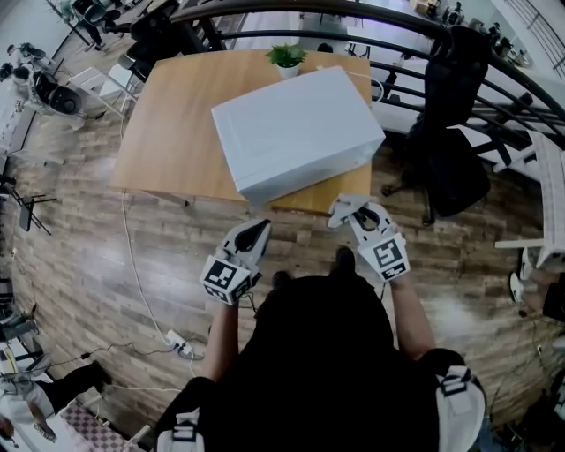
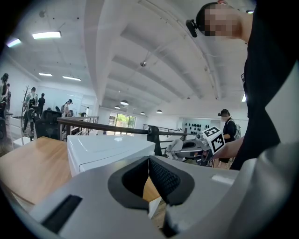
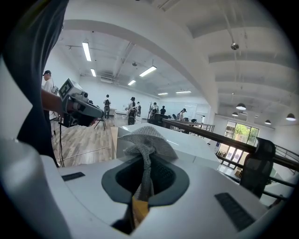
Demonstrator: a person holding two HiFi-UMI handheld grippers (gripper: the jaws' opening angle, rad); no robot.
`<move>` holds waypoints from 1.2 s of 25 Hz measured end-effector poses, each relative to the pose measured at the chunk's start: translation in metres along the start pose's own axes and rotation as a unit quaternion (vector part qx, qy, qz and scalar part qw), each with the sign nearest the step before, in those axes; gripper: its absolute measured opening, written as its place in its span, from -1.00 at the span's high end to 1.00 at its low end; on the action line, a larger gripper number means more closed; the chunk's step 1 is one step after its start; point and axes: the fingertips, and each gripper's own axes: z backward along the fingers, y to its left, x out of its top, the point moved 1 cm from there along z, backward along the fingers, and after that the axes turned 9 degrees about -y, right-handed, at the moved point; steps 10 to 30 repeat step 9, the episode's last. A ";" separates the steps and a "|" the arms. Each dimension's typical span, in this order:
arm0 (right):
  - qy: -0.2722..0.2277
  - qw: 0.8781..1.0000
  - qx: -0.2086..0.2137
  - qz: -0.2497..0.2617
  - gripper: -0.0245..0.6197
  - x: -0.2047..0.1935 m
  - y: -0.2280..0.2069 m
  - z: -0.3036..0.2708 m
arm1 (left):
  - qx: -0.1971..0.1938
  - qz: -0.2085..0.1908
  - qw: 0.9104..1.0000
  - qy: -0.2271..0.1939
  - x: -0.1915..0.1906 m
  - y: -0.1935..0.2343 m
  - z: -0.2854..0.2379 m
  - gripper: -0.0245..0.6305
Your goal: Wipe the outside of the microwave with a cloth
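Observation:
The white microwave (image 1: 296, 128) sits on a wooden table (image 1: 168, 132), its front edge toward me; it also fills the middle of the left gripper view (image 2: 107, 149) and lies just past the jaws in the right gripper view (image 3: 187, 145). My right gripper (image 1: 350, 212) is shut on a grey knitted cloth (image 3: 147, 140), whose bunch (image 1: 342, 208) hangs close to the microwave's near right corner. My left gripper (image 1: 259, 231) is held below the near left corner, apart from it, its jaws (image 2: 149, 169) shut with nothing between them.
A small potted plant (image 1: 288, 58) stands behind the microwave. A black office chair (image 1: 452, 132) is to the right, by a curved dark railing (image 1: 371, 18). A white cable and power strip (image 1: 177, 342) lie on the wood floor at left. People stand far off.

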 end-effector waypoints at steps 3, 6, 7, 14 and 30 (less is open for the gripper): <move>0.007 1.000 0.003 0.009 0.87 -0.002 0.002 -0.002 | 0.005 0.011 1.000 0.011 -0.001 0.000 0.004 0.92; 0.008 1.000 0.004 0.010 0.87 -0.003 0.006 -0.002 | 0.002 -0.002 1.000 0.000 -0.001 0.002 0.006 0.92; 0.008 1.000 0.004 0.010 0.87 -0.003 0.007 -0.002 | 0.001 -0.006 1.000 -0.001 -0.001 0.002 0.007 0.92; 0.008 1.000 0.005 0.009 0.87 -0.004 0.009 -0.002 | -0.001 -0.012 1.000 -0.001 -0.001 0.002 0.009 0.92; 0.008 1.000 0.005 0.009 0.87 -0.004 0.009 -0.002 | -0.001 -0.012 1.000 -0.001 -0.001 0.002 0.009 0.92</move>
